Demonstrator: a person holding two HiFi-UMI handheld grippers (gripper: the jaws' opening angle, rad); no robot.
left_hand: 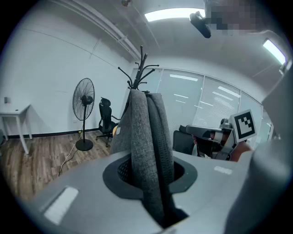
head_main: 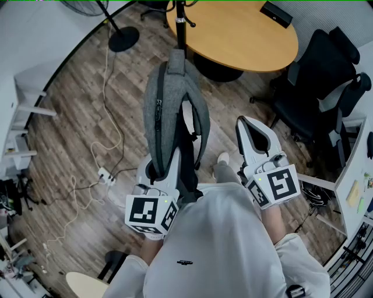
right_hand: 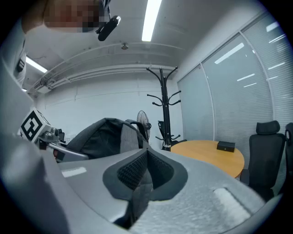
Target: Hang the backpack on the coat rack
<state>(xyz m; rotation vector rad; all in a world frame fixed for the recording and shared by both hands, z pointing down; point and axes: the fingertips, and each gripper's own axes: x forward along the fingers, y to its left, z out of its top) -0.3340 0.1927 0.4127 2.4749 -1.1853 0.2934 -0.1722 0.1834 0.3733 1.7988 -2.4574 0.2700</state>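
Note:
A grey backpack [head_main: 169, 99] hangs upright in the air in front of me, its top close to the black coat rack [head_main: 181, 26] pole. My left gripper [head_main: 166, 166] is shut on its lower part, with grey fabric and a mesh strap [left_hand: 146, 137] pinched between the jaws. In the left gripper view the coat rack's hooks [left_hand: 141, 68] rise just behind the pack. My right gripper [head_main: 245, 125] stands to the right of the pack, apart from it, shut with nothing in it. In the right gripper view the backpack [right_hand: 105, 137] is at the left and the coat rack [right_hand: 164, 105] stands straight ahead.
A round wooden table [head_main: 245, 35] with a small black box [head_main: 275, 13] stands right of the rack. A black office chair [head_main: 320, 87] is at the far right. A fan's base [head_main: 123, 39], cables and a power strip [head_main: 105, 174] lie on the wood floor at left.

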